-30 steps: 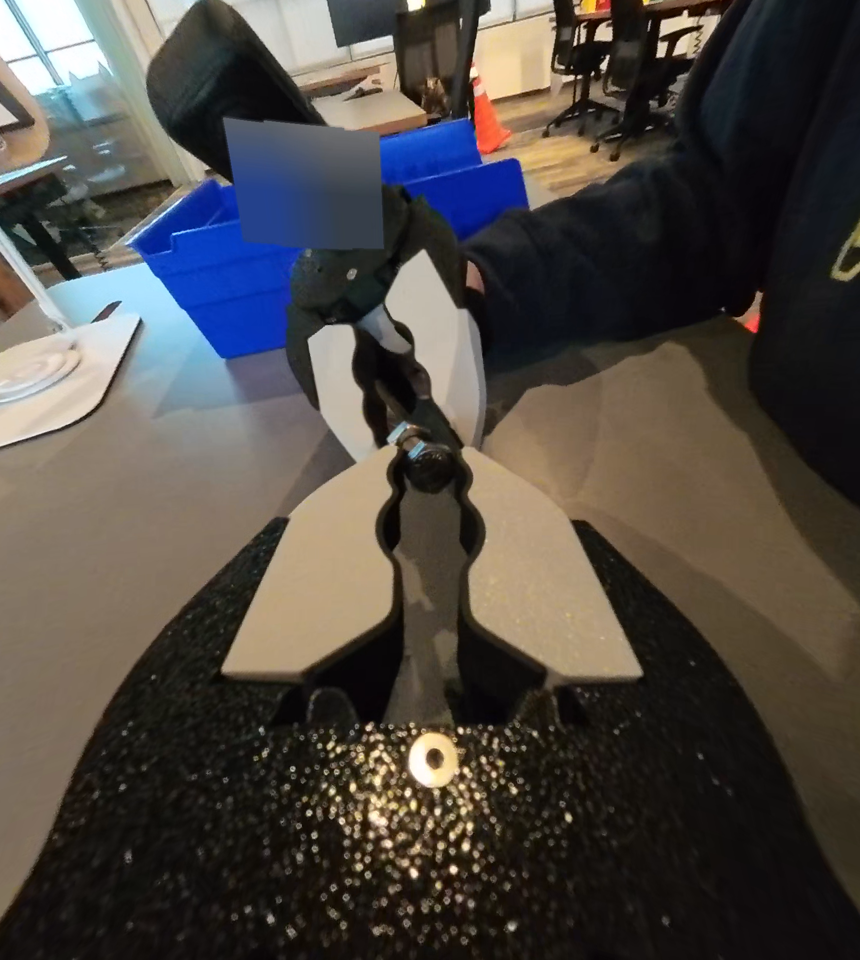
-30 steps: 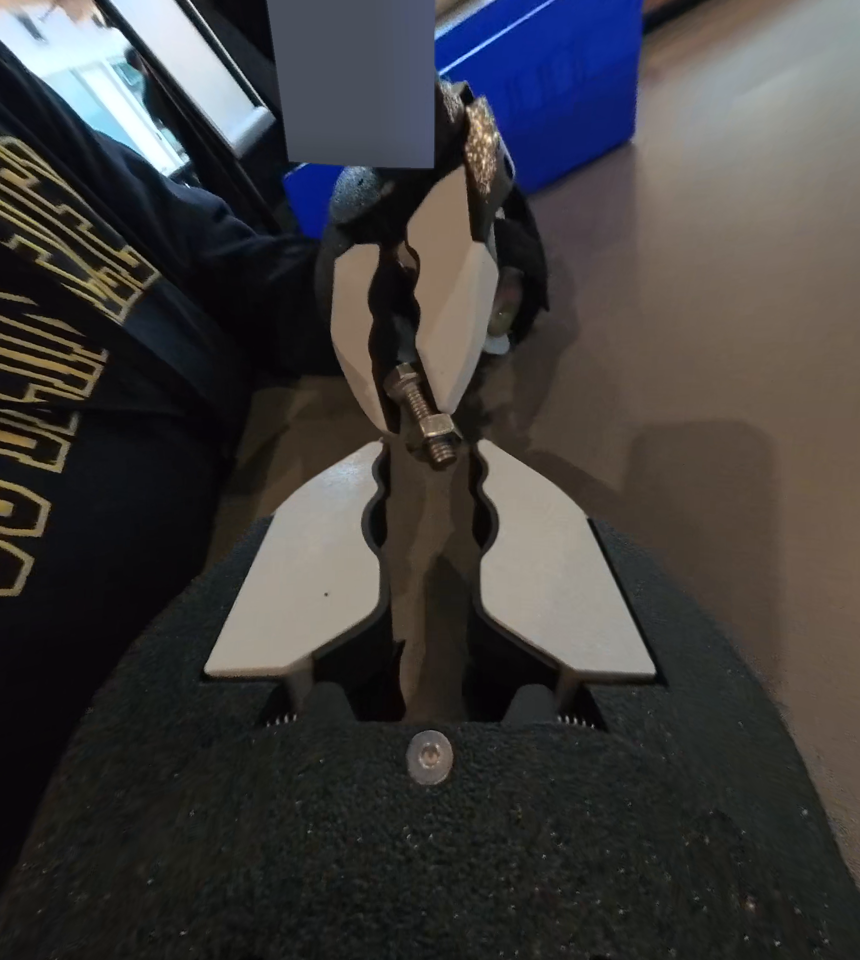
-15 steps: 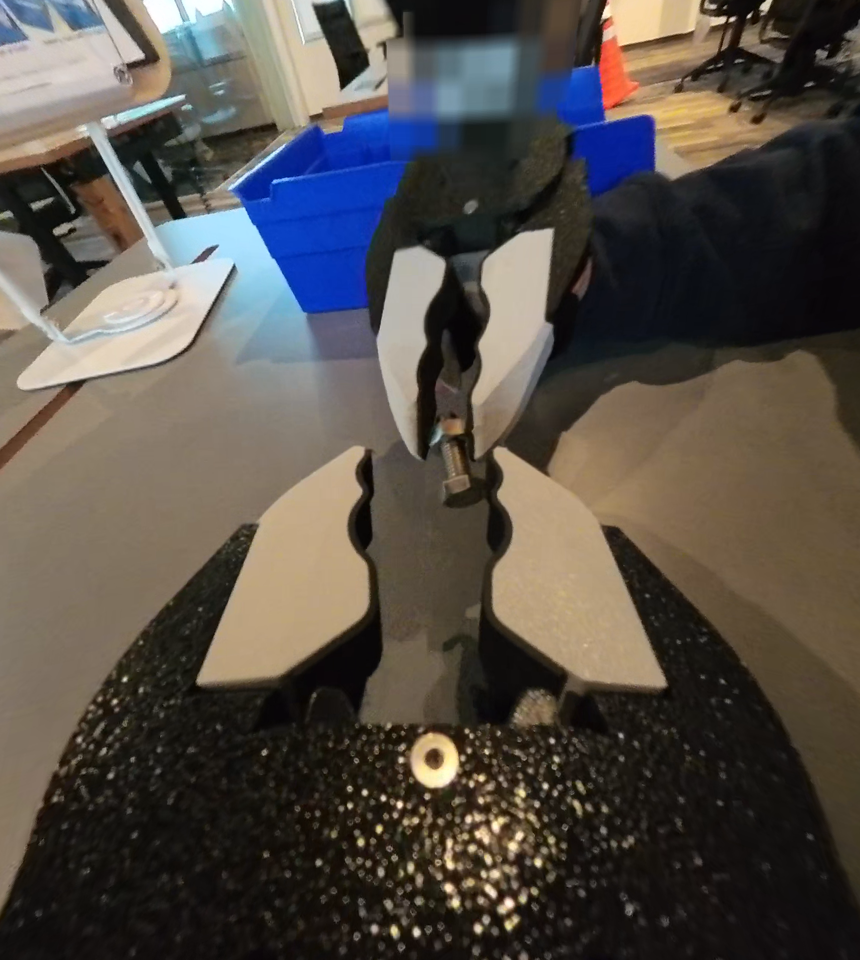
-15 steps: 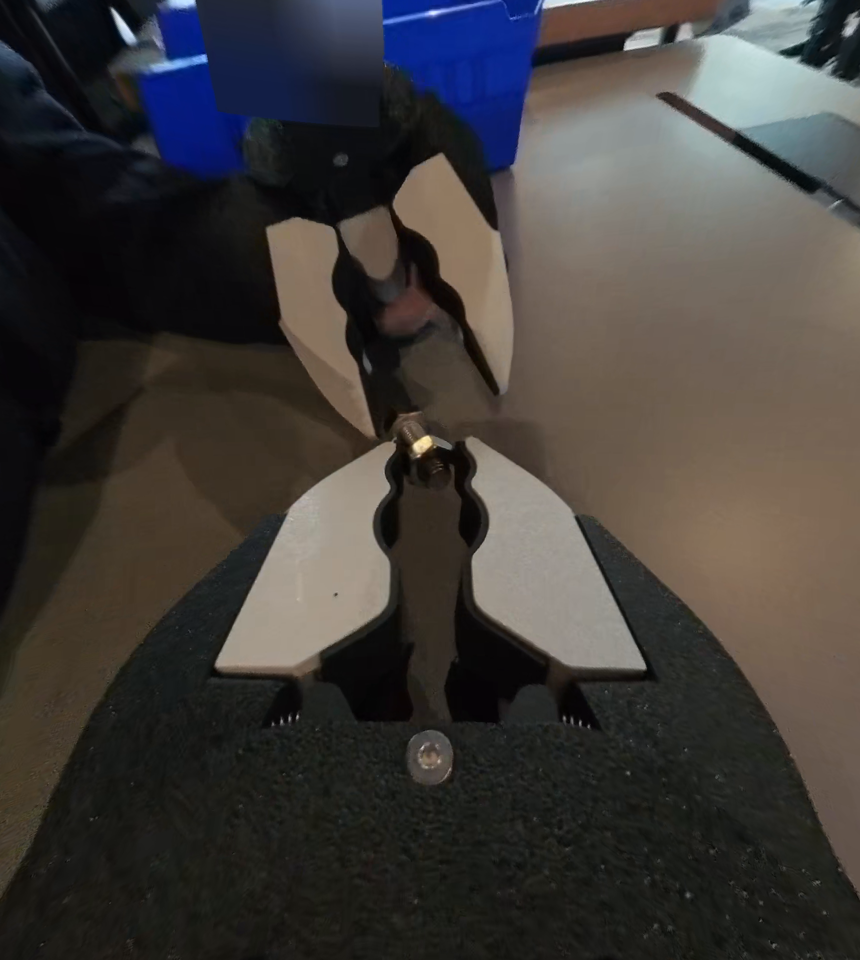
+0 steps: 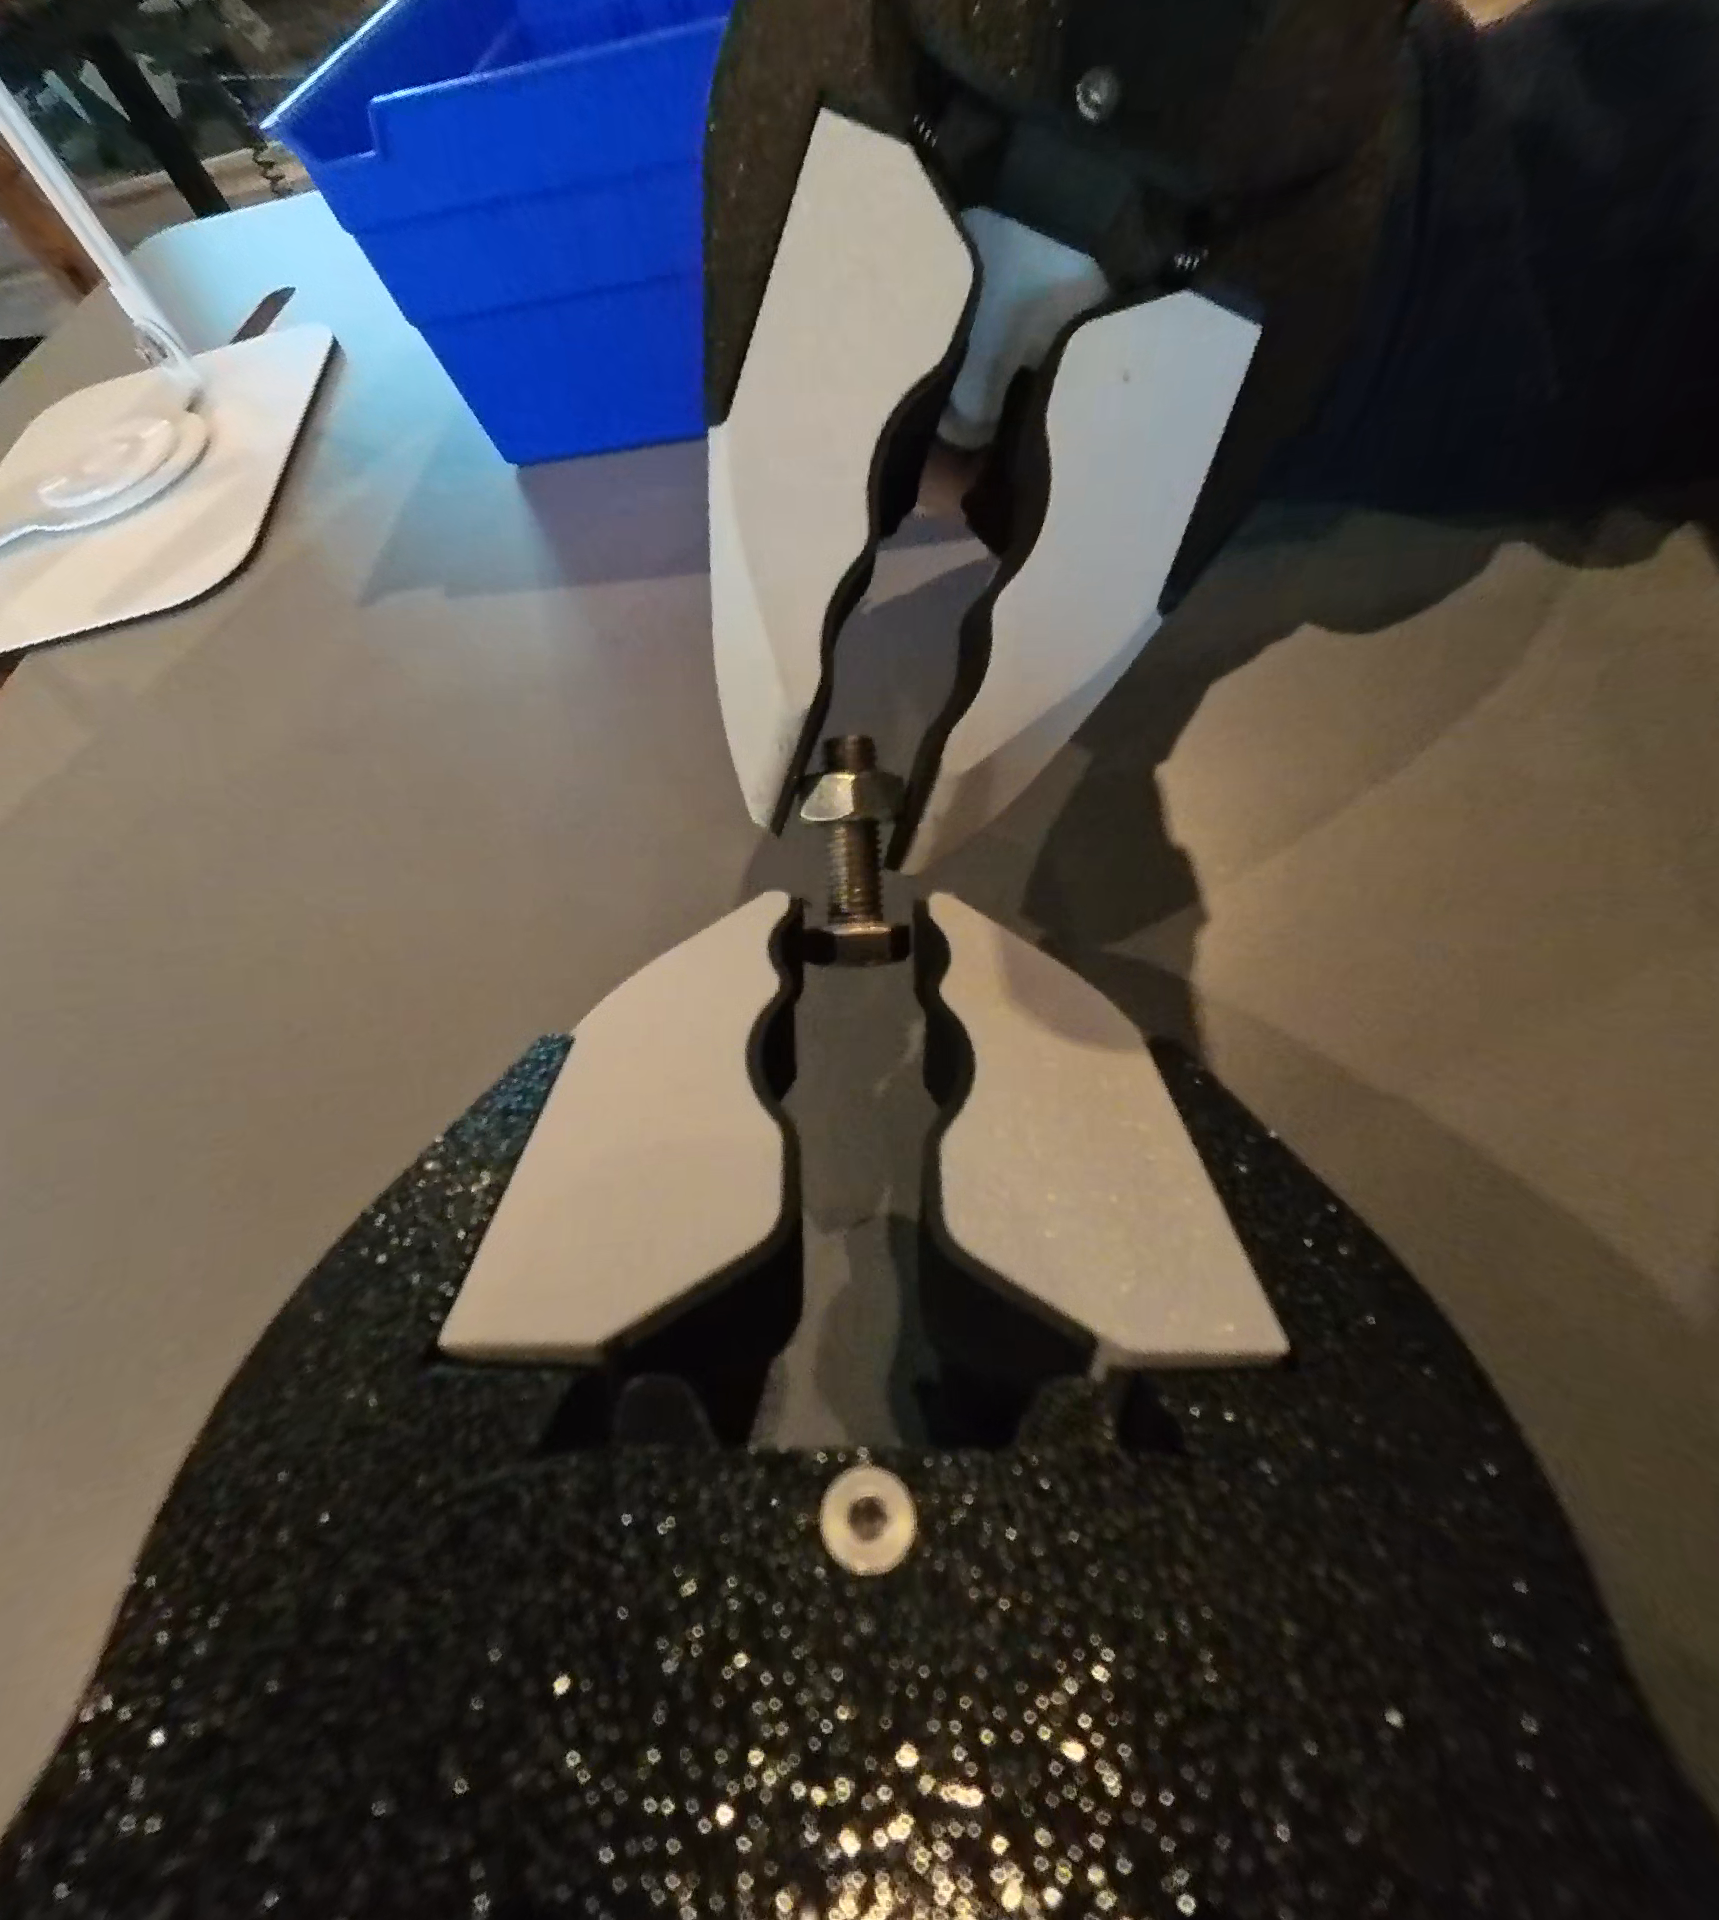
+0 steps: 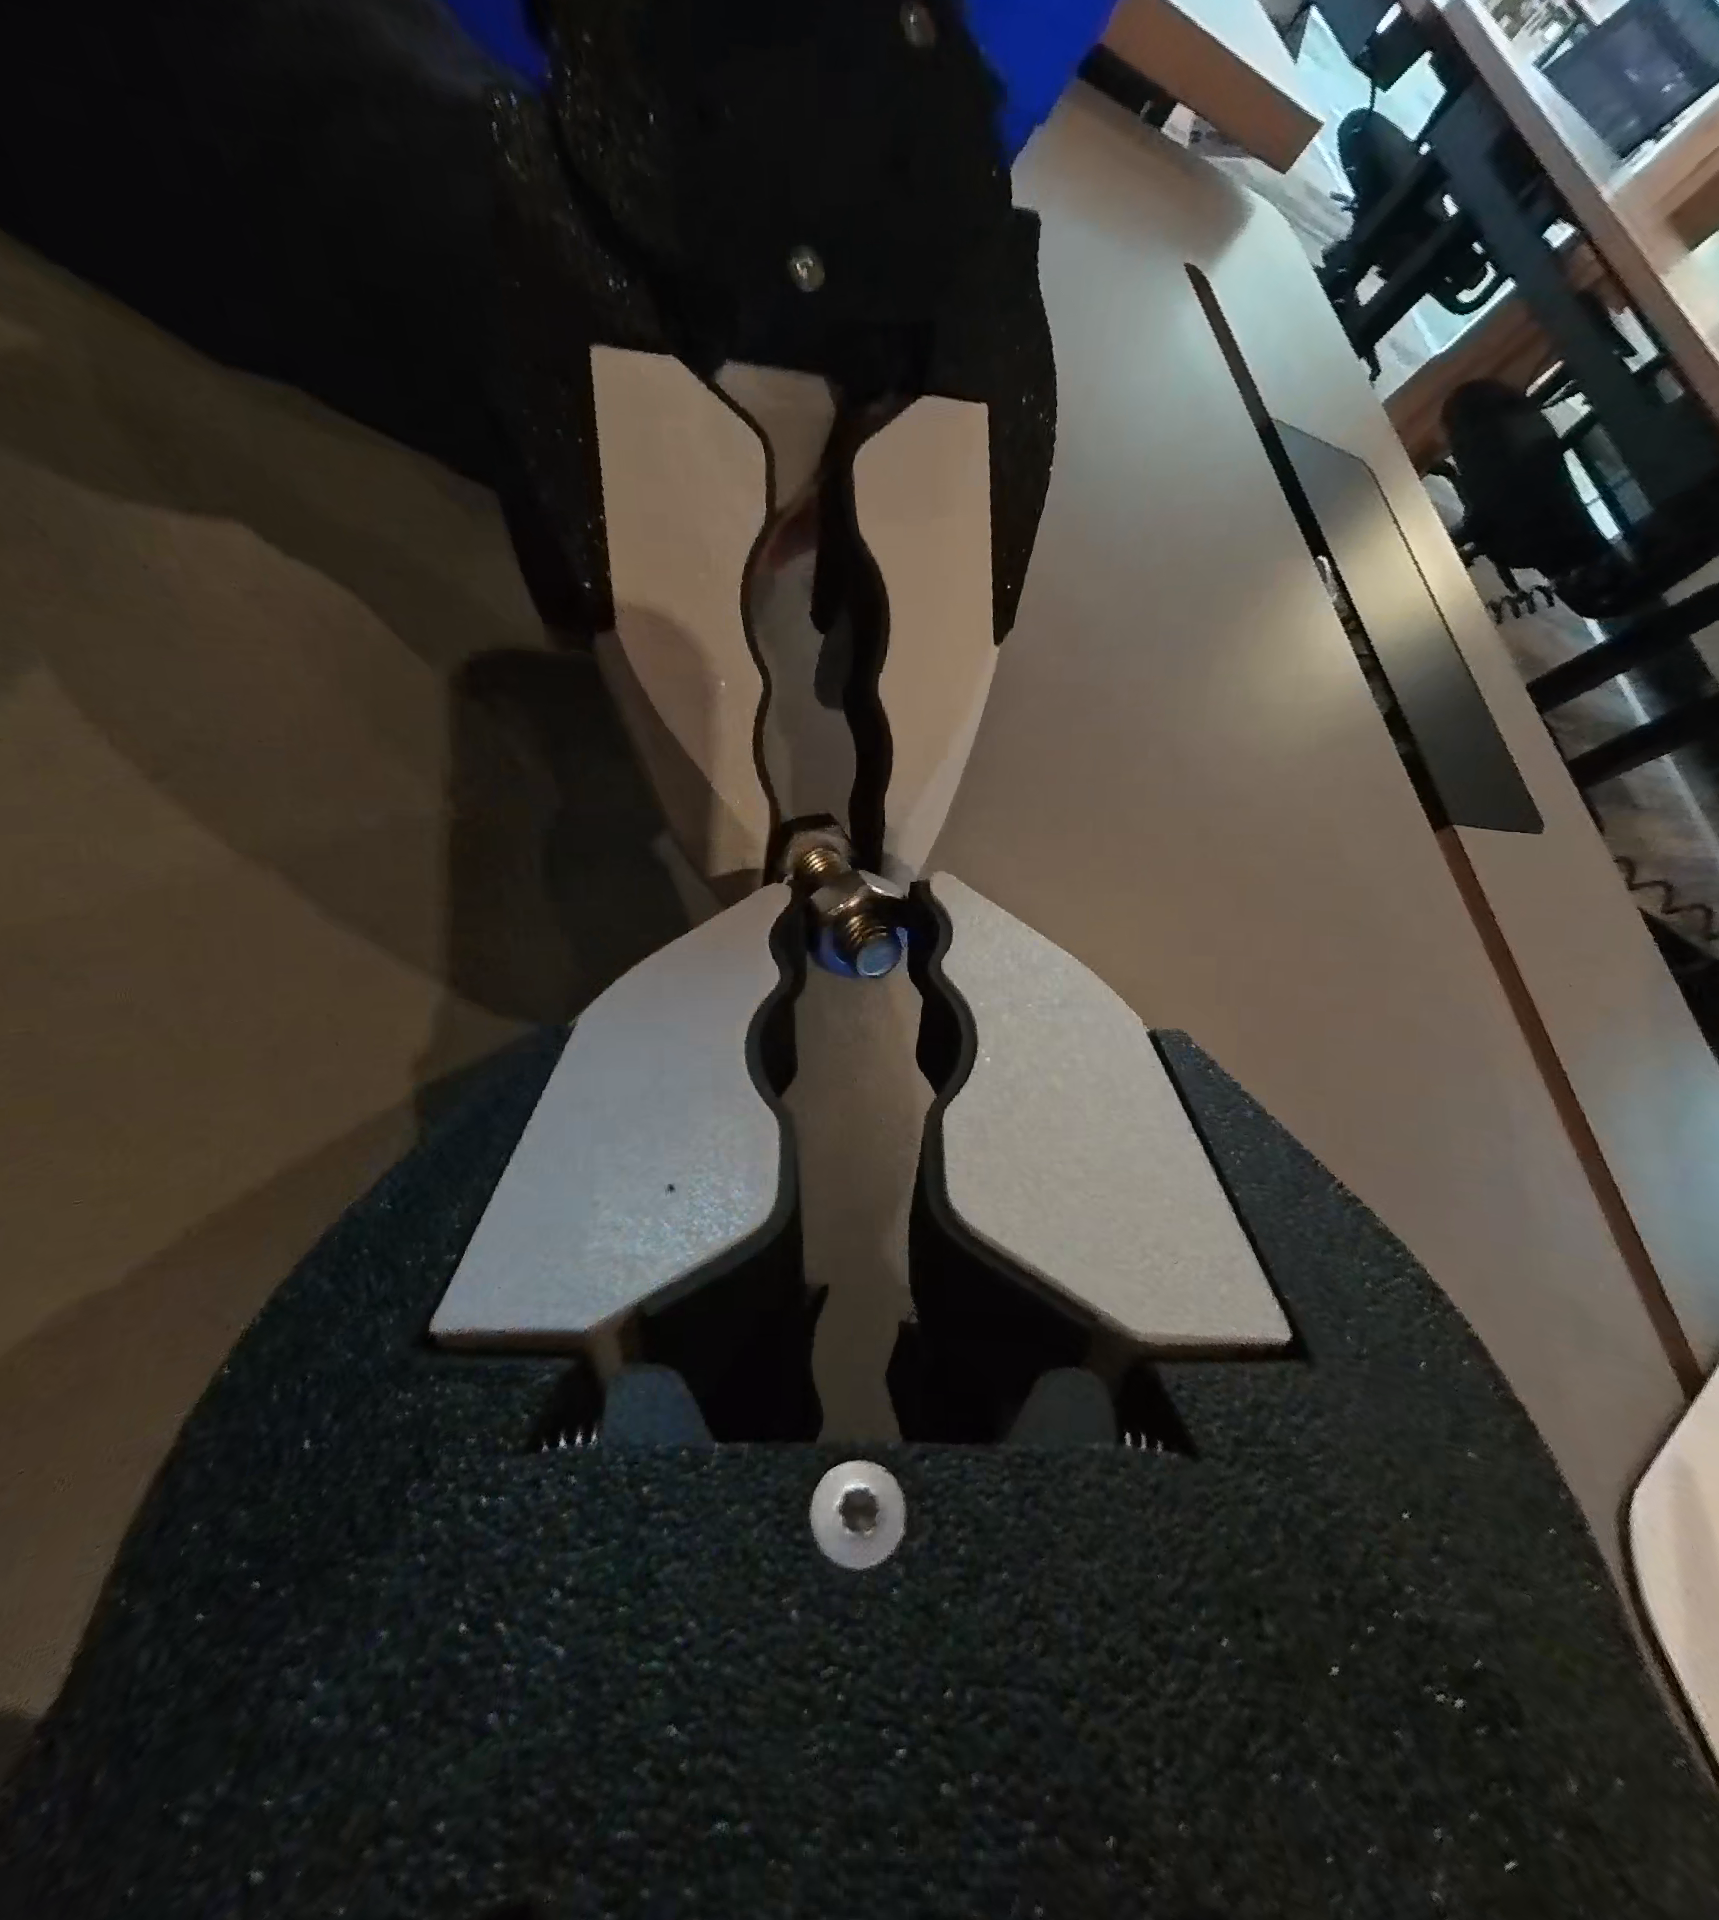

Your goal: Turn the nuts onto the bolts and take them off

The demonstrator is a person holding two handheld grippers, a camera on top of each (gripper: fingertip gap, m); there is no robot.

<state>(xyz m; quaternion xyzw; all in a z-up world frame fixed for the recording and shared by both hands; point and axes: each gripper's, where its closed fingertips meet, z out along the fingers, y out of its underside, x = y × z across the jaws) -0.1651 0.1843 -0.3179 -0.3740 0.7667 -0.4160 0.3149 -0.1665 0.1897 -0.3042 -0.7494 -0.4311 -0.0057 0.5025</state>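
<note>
A steel bolt (image 5: 853, 878) with a hex nut (image 5: 847, 800) on its thread is held in the air between the two grippers, above the grey table (image 5: 315, 935). My left gripper (image 5: 855, 914) is shut on the bolt's head. My right gripper (image 5: 839, 831) comes in from above, tip to tip with the left, and is shut on the nut. In the right wrist view the right gripper (image 6: 853, 896) clamps the nut (image 6: 850, 891), and the bolt's threaded end (image 6: 876, 951) pokes toward the camera. The left gripper (image 6: 829, 847) holds the far end there.
Blue bins (image 5: 522, 260) stand at the back of the table. A white stand base (image 5: 107, 468) lies to the left. A person's dark sleeve (image 5: 1561, 260) is behind the right gripper. A black strip (image 6: 1395, 623) runs along the table, with office chairs (image 6: 1520, 488) beyond its edge. My left and right fingertips are right by each other.
Half a second ago my left gripper was open, with the bolt hanging from the nut in the right gripper. It has shut on the bolt head again. Both grippers have turned and moved closer.
</note>
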